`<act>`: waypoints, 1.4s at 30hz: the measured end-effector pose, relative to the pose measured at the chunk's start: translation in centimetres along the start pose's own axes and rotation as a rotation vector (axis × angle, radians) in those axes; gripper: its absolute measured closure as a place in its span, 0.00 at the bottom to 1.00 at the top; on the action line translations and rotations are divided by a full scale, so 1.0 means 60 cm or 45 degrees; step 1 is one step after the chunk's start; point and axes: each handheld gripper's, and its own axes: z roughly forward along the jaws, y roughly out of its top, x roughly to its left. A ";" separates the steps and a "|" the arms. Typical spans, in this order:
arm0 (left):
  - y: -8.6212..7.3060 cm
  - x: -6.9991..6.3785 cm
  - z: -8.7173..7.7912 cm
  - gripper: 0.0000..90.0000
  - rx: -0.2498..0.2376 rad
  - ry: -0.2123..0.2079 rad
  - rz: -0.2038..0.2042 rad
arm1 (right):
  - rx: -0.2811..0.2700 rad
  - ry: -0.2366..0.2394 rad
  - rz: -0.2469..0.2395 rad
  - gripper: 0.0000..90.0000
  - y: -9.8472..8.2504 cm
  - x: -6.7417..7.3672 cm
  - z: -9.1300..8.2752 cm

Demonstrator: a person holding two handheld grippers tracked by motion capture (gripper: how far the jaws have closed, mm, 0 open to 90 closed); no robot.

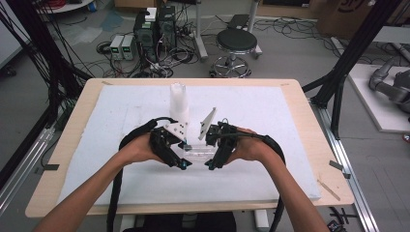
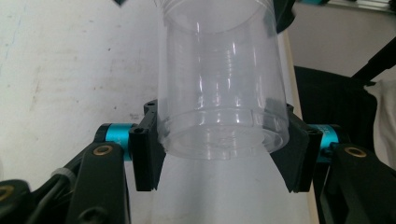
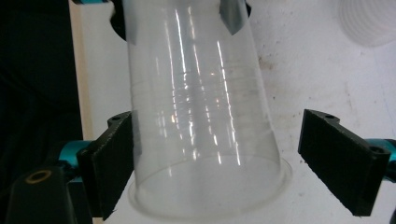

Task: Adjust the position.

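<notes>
A: How are the hands posed?
B: Forearms angle inward over the white table pad [image 1: 270,174]. The left gripper [image 2: 219,156] pinches the clear cup [image 2: 219,84] at its base.
A: The other?
B: The right gripper [image 3: 215,154] straddles the cup's rim end with jaws spread, one pad [image 3: 343,158] apart.

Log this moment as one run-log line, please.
left gripper: shut on clear plastic cup base | right gripper: open around rim end | cup level above white mat | cup stack behind

Clear cup [image 2: 219,93] cut off at the top edge in both gripper views; barely discernible between the hands from above; white stack [image 3: 369,21] cropped at the corner.
</notes>
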 end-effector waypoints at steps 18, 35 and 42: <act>-0.070 -0.004 -0.026 0.46 -0.325 0.047 -0.120 | -0.377 -0.030 0.096 0.15 -0.058 -0.003 -0.048; -0.094 -0.010 -0.025 0.46 -0.709 0.088 -0.145 | -0.767 0.022 0.193 0.16 -0.107 0.009 -0.033; -0.096 -0.010 -0.013 0.46 -0.782 0.062 -0.109 | -0.869 0.064 0.222 0.16 -0.118 0.009 -0.015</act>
